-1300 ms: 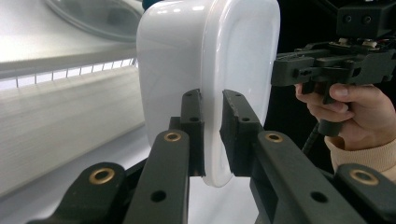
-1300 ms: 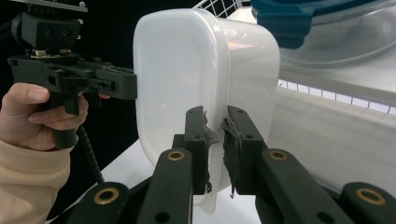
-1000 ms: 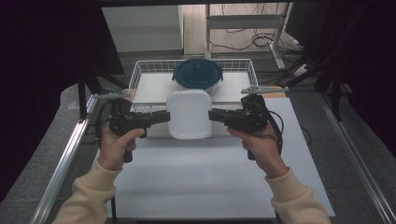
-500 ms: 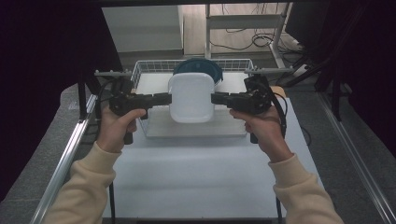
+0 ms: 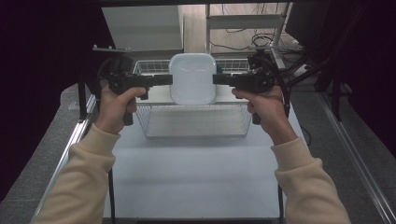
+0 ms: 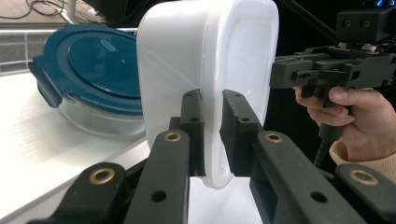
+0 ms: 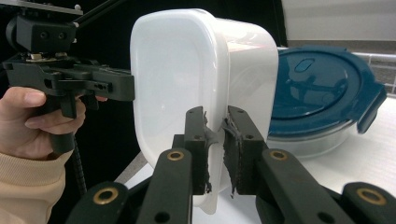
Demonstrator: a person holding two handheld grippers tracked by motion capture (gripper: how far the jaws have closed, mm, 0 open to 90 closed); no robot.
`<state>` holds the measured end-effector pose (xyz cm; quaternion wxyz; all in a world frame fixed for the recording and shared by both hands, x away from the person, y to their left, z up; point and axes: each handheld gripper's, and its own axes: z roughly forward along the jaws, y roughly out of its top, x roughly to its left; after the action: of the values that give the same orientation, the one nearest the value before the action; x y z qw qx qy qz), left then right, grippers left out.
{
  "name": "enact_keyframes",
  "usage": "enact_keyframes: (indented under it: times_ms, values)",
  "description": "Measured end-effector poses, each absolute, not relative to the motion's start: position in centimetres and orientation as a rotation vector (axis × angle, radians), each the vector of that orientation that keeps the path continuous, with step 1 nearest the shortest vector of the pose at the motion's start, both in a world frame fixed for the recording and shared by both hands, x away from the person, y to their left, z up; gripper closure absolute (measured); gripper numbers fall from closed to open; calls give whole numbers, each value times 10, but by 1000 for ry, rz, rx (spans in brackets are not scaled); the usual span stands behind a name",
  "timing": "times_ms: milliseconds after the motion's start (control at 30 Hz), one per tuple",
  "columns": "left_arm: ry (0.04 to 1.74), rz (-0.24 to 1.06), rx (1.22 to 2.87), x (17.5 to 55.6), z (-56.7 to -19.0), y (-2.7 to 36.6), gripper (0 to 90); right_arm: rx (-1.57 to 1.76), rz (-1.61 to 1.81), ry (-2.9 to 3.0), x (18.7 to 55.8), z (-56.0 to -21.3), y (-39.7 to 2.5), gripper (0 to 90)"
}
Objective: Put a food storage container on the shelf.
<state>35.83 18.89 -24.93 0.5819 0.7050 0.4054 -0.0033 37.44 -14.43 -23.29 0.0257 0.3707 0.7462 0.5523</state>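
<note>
A white rectangular plastic container hangs in the air over the far part of a wire basket, held from both sides. My left gripper is shut on its left rim and my right gripper on its right rim. In the left gripper view the jaws pinch the container's edge, with the other gripper beyond. The right gripper view has its jaws clamped on the same container, and the left gripper opposite.
A round glass container with a blue lid rests on a white surface just behind the held one. The basket stands at the back of the white table. Metal rails run along both sides; a shelf frame and cables lie behind.
Both grippers have lifted the white container and carried it away from the person, from in front of the basket to above its far part. The hold on it is unchanged.
</note>
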Motion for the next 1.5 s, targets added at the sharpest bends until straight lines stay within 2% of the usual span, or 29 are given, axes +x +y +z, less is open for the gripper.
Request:
enact_keyframes:
  times_ms: [600,1033,1500]
  values:
    - [1026,-94,1606,410,-231,189,800,1268,1709,2327,427,-210,-145,792]
    - [1124,-249,1539,456,-249,193,791,1487,1733,2361,473,-224,-147,769]
    - [1219,-328,1409,489,-267,192,744,1764,1821,2312,517,-244,-150,698]
